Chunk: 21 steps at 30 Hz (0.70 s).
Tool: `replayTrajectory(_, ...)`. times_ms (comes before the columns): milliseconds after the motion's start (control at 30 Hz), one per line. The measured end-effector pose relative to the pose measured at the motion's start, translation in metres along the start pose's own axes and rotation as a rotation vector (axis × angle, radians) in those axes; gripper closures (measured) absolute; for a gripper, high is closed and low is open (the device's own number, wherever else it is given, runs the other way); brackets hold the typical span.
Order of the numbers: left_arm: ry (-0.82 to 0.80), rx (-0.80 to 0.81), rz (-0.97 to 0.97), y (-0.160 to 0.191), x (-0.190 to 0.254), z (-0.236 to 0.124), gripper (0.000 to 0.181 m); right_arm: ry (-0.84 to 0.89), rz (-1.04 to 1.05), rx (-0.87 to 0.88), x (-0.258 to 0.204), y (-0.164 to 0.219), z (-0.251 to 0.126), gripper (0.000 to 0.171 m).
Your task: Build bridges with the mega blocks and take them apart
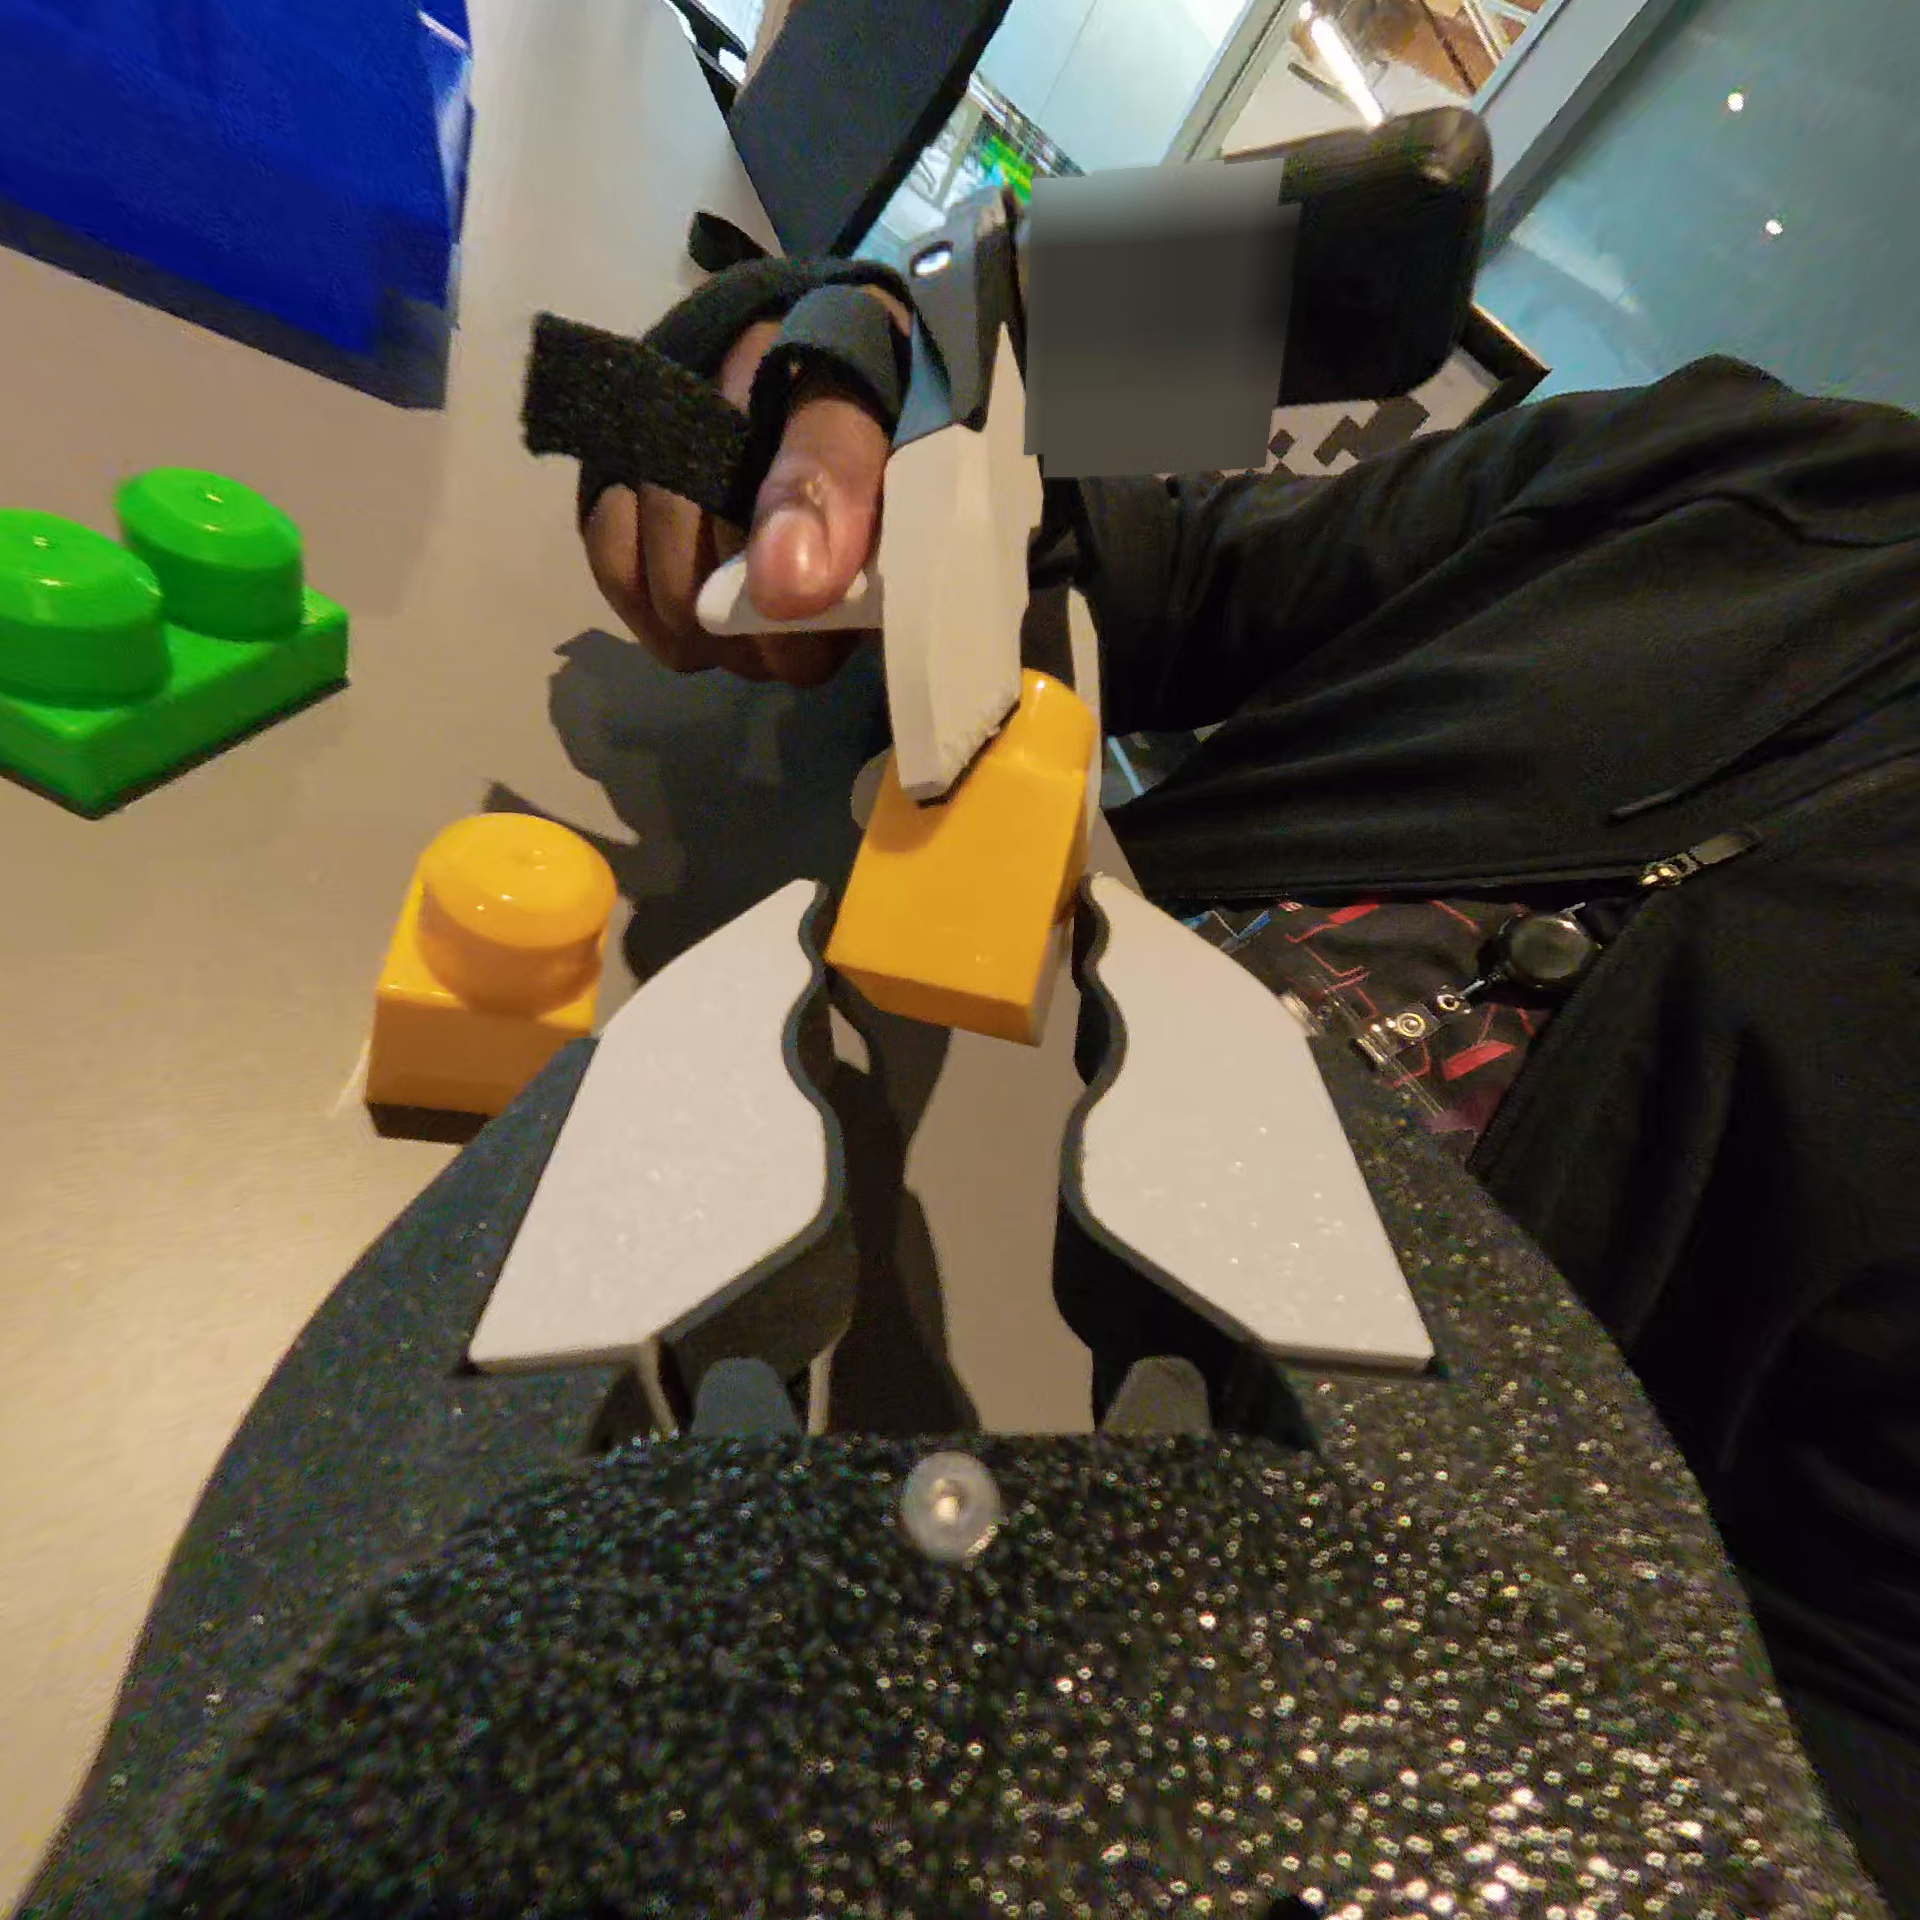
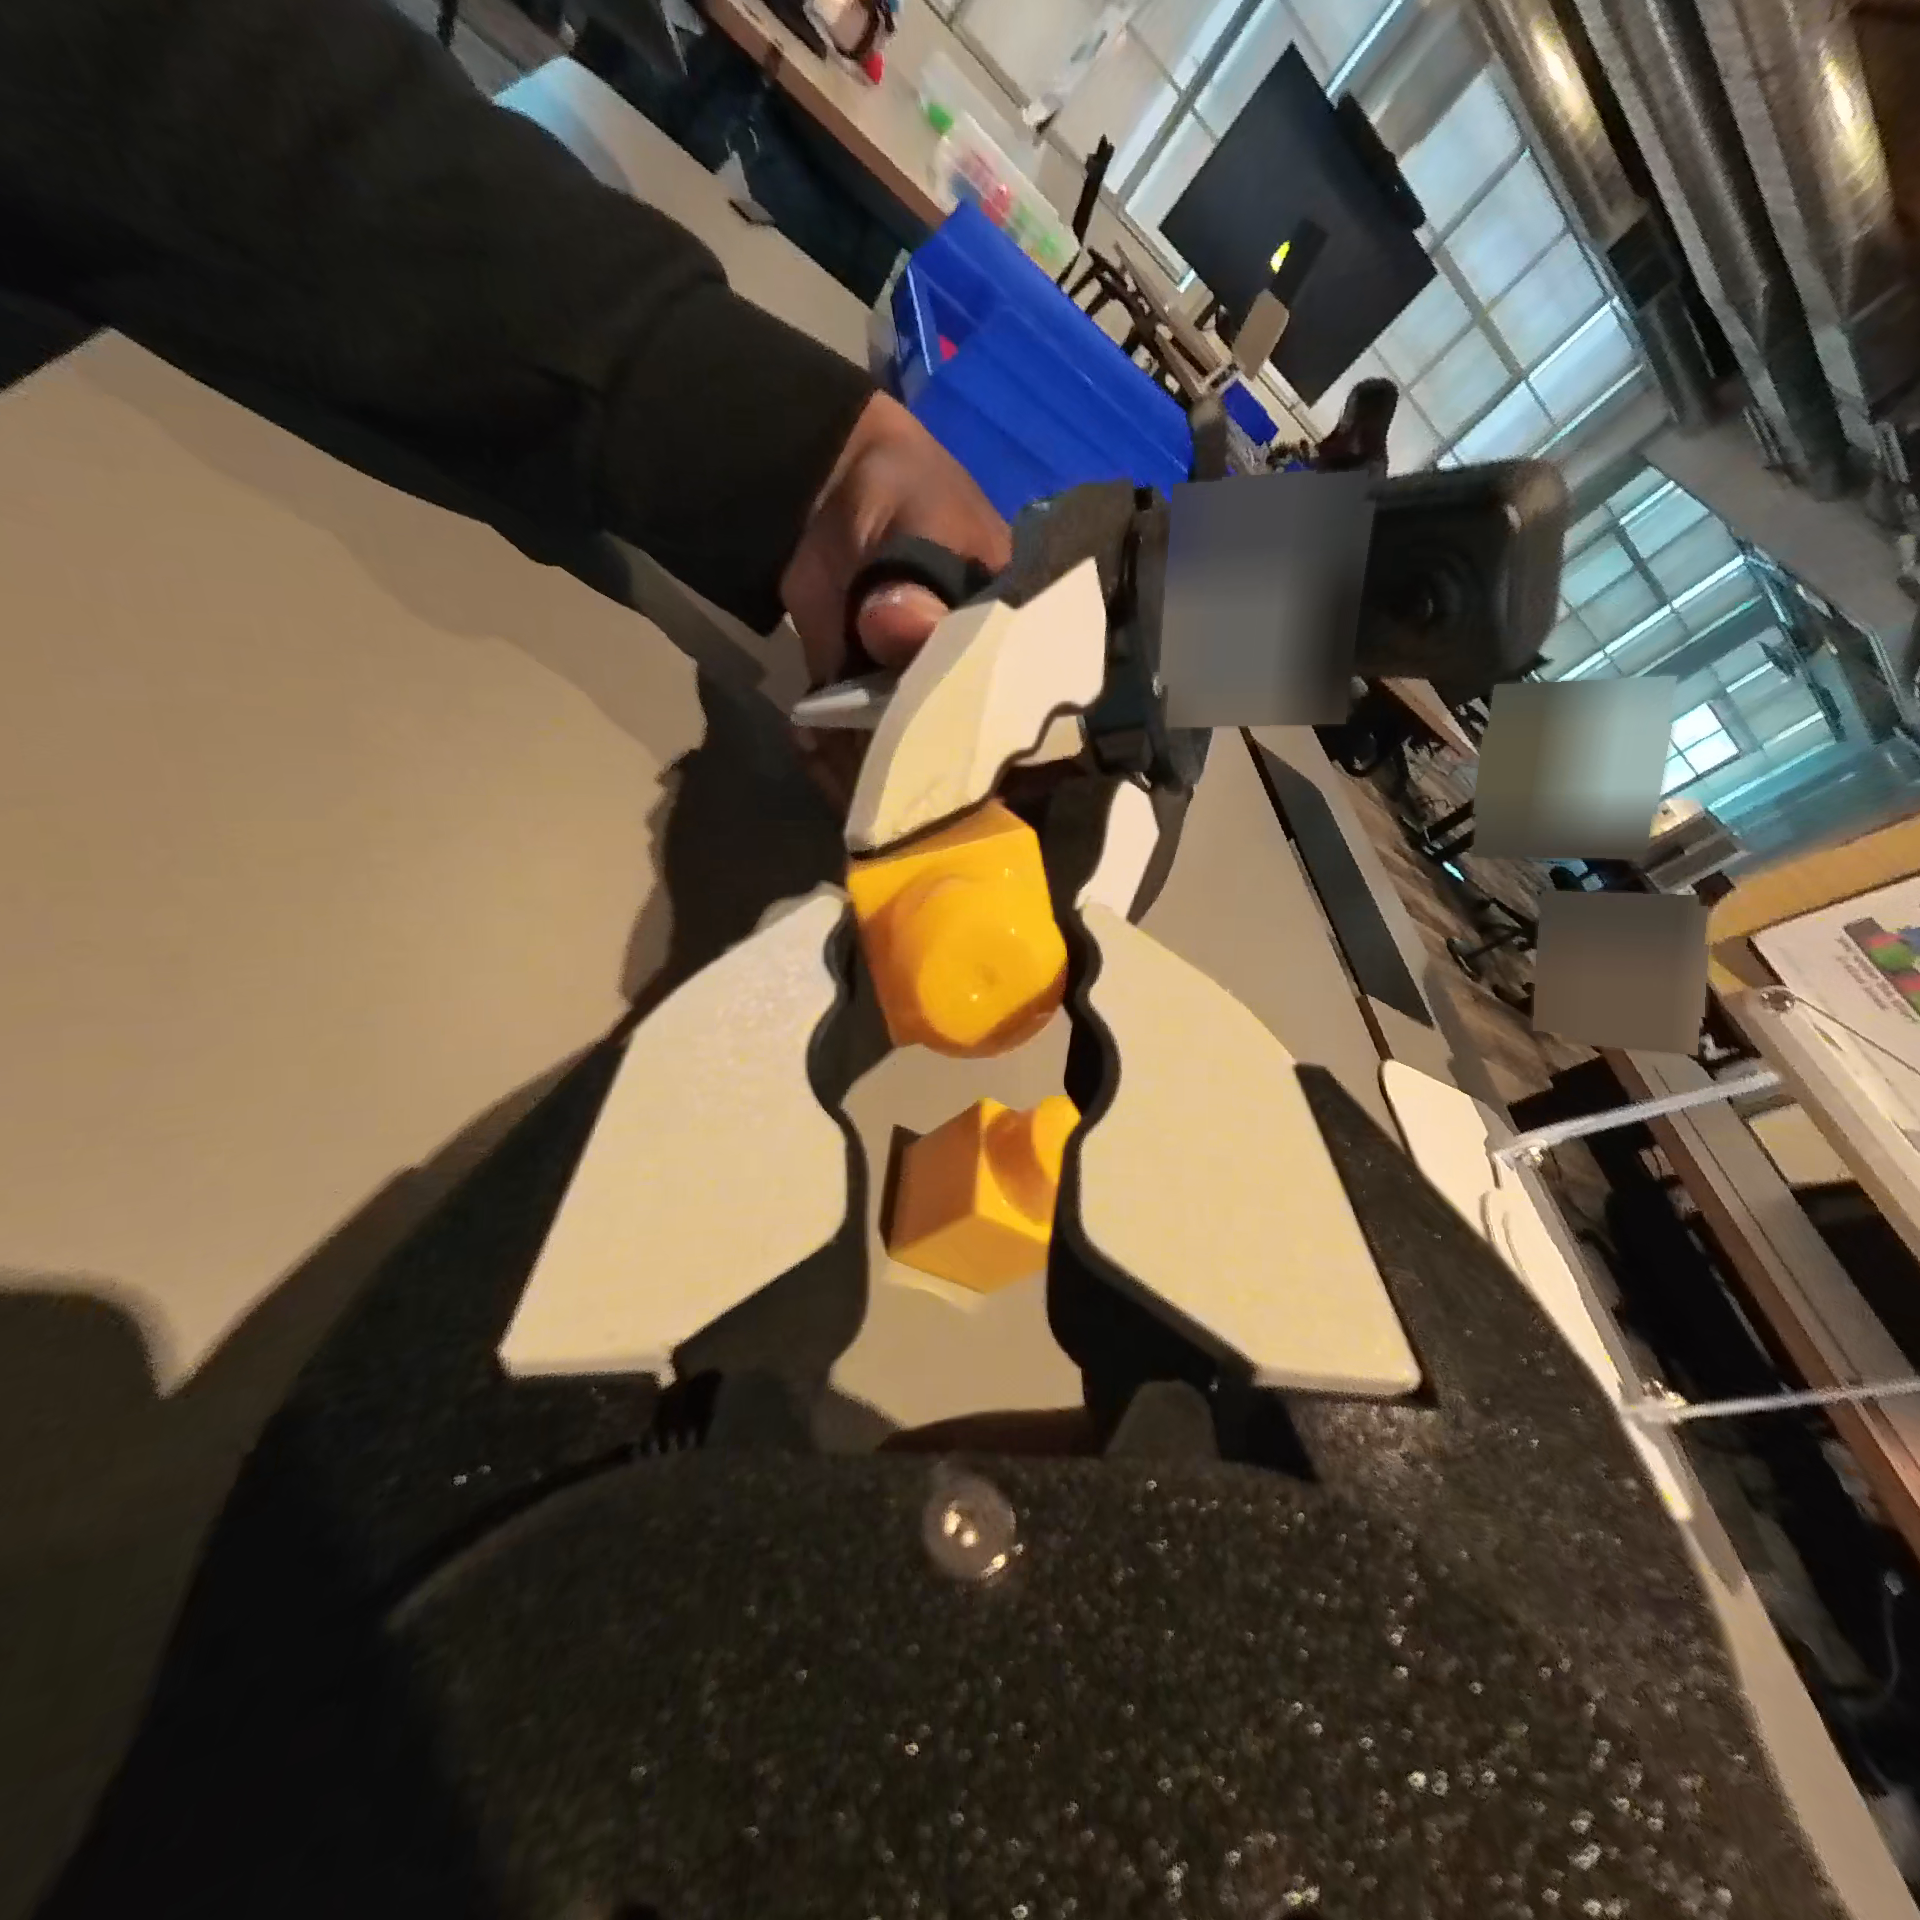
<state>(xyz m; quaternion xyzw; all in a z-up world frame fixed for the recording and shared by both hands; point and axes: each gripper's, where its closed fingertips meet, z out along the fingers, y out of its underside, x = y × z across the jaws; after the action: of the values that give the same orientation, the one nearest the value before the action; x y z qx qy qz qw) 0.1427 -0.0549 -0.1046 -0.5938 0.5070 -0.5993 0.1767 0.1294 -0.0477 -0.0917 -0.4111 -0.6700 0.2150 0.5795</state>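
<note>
In the left wrist view, my left gripper [image 1: 951,914] pinches the base of a yellow one-stud plastic block [image 1: 961,894] raised off the beige table [image 1: 156,1143]; a second yellow block [image 1: 494,966] sits near left, a green two-stud block [image 1: 156,644] farther left. In the right wrist view, my right gripper [image 2: 961,935] clamps the same raised block's studded end.

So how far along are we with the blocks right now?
Done: no bridge is standing; a green block and a yellow block sit separately on the table. In hand: both the left gripper and right gripper pinch one lifted yellow block. Left: whether that block is being passed, joined or pulled off isn't clear.
</note>
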Motion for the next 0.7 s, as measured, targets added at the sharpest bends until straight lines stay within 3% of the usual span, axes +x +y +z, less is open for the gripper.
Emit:
replayTrajectory(33, -0.013, 0.015, 0.011, -0.002, -0.002, -0.002, 0.138, 0.008, 0.002, -0.013, 0.002, 0.001, 0.000, 0.134)
replayTrajectory(200, -0.131, 0.085, 0.084, -0.016, -0.012, -0.013, 0.136, 0.017, 0.025, -0.053, 0.017, 0.003, -0.015, 0.134)
replayTrajectory(333, -0.299, 0.105, 0.123, -0.023, -0.033, -0.024, 0.134, -0.041, 0.122, -0.214, 0.025, 0.033, -0.036, 0.134)
replayTrajectory(500, -0.443, 0.022, 0.171, -0.015, -0.051, -0.028, 0.134, -0.146, 0.303, -0.437, 0.014, 0.080, -0.047, 0.134)
replayTrajectory(700, -0.495, -0.082, 0.175, -0.002, -0.061, -0.022, 0.134, -0.180, 0.436, -0.578, 0.001, 0.098, -0.039, 0.134)
